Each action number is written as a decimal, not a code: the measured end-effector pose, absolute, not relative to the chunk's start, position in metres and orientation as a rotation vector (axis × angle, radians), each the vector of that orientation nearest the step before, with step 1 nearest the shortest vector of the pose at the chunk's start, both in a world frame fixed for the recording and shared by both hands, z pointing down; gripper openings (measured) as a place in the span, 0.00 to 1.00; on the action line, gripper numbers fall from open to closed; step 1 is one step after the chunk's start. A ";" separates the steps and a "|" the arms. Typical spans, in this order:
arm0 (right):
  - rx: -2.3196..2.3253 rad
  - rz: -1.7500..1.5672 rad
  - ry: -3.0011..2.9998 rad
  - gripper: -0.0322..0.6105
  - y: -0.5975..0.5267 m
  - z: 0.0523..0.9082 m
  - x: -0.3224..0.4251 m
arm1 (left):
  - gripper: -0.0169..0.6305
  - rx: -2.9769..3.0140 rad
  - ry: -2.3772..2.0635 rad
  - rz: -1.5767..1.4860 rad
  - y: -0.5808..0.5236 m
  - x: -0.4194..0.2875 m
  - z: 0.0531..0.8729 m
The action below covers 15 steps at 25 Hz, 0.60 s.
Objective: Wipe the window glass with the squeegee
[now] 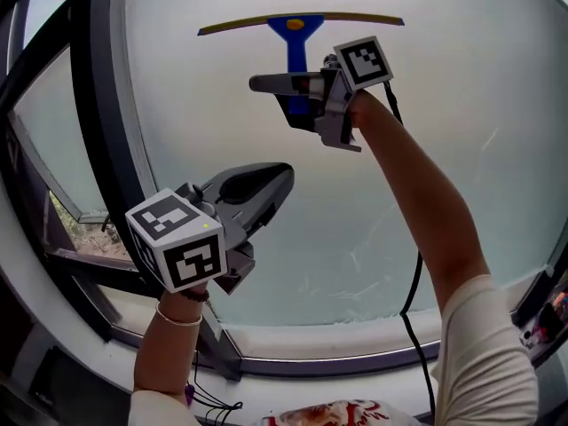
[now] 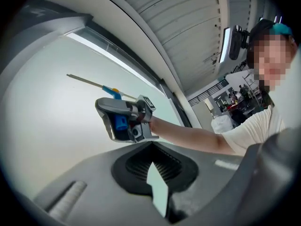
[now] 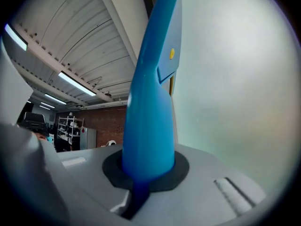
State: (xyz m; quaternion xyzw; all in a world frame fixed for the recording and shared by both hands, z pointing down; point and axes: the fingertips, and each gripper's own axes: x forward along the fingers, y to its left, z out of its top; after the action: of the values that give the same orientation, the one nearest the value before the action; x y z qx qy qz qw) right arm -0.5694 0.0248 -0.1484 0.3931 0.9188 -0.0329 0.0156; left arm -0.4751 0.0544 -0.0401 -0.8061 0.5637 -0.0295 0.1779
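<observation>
The right arm (image 1: 417, 193) stretches up and forward, nearly straight, and lifts the right gripper (image 1: 297, 96) high against the window glass (image 1: 426, 78). Its jaws are clamped on the blue handle of the squeegee (image 1: 295, 38). The right gripper view shows that handle rising from between the dark pads (image 3: 113, 173) and filling the middle of the picture. The squeegee stands upright, handle down, with its long yellowish blade lying level across the upper part of the pane. The blade seems to rest on the glass, though contact cannot be confirmed from these angles.

The left gripper (image 1: 271, 189) is held lower and nearer the body, by the dark window frame (image 1: 98, 105), on a bent arm with a bracelet (image 1: 177, 319) at the wrist. It points up toward the glass, well apart from the squeegee. Its jaws sit together with only a thin pale sliver between them, and they hold nothing. A black cable (image 1: 413, 282) hangs beside the right arm.
</observation>
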 end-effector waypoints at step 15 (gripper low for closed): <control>1.269 -0.257 2.868 0.09 -0.005 -0.089 -0.588 | 0.03 -2.364 1.577 0.035 0.022 -0.490 -0.015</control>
State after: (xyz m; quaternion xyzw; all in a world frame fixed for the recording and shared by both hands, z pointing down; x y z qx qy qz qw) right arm -0.5878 -0.0048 -0.0886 0.4032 0.9115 -0.0816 -0.0027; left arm -0.4899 0.0217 -0.0153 -0.8225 0.5486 0.0123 0.1493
